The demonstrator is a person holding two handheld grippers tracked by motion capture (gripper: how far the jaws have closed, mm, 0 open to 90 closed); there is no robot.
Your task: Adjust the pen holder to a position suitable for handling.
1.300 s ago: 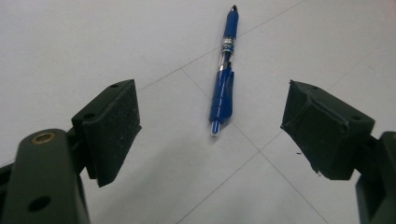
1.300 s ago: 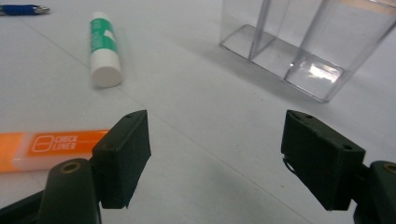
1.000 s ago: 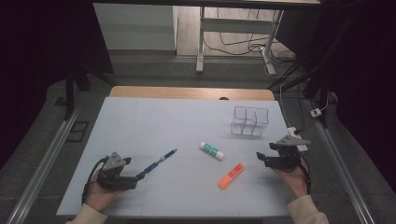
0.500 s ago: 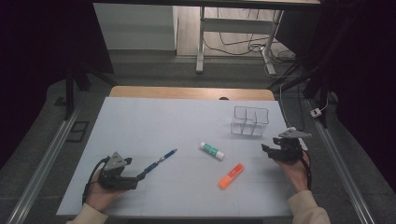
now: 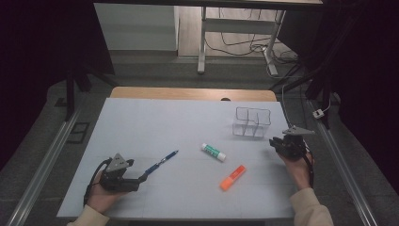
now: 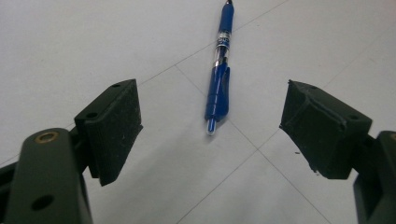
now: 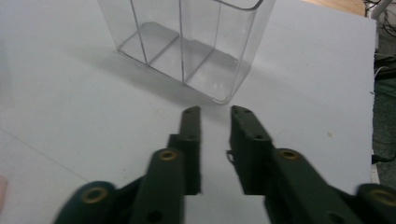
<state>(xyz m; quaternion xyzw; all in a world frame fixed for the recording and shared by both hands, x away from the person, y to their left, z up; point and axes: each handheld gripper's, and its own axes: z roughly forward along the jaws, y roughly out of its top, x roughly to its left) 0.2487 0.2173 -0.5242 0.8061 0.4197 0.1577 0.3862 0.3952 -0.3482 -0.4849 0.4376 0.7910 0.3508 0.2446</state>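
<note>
- The left gripper [image 5: 141,178] is held low over the pale table [image 5: 155,117], jaws spread wide and nothing between them, aimed at a blue pen [image 5: 161,161]
- The pen [image 6: 218,77] is seen lying flat just ahead of the open jaws in the left gripper view, its near end pointing towards them, not yet touched
- The right gripper [image 5: 275,142] is held at the table's right side, just beside a clear divided box [image 5: 252,122]; its jaws have just been closing and are now drawn almost together, a narrow gap left, with nothing pinched
- The box [image 7: 187,42] is shown upright and empty in the right gripper view, a little beyond the jaw tips
- A glue stick [image 5: 213,151] and an orange marker [image 5: 233,177] are left lying in the middle of the table, well apart from both grippers
- The step in hand is judged to be the approach to the pen, with no item yet put in the box
- The next move is judged to call for the left gripper to be eased forward until the pen's barrel lies between the pads, then closed squarely across it
</note>
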